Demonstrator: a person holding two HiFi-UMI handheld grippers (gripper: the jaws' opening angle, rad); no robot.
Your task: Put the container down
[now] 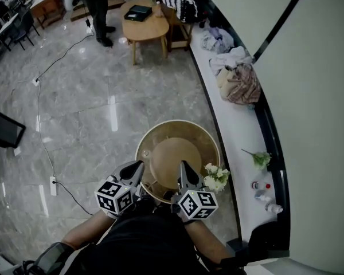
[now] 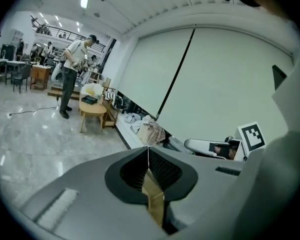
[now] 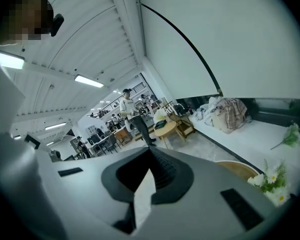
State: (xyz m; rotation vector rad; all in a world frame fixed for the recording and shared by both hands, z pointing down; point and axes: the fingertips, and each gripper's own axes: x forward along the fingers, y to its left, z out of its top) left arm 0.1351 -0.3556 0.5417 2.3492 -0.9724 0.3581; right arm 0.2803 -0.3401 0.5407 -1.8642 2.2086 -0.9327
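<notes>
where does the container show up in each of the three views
Head view: container low centre, just ahead of the person.
Left gripper view: only a thin tan strip of it, pinched in the jaws at bottom centre.
Right gripper view: its curved rim at lower right, plus a pale strip in the jaws.
Shared landmark: the clothes pile on the white ledge.

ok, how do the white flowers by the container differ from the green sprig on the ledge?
The white flowers are a bunch of pale blooms beside the container's right rim. The green sprig is a single, mostly green stem lying alone on the white ledge. Both are plant pieces to the right of the container.
</notes>
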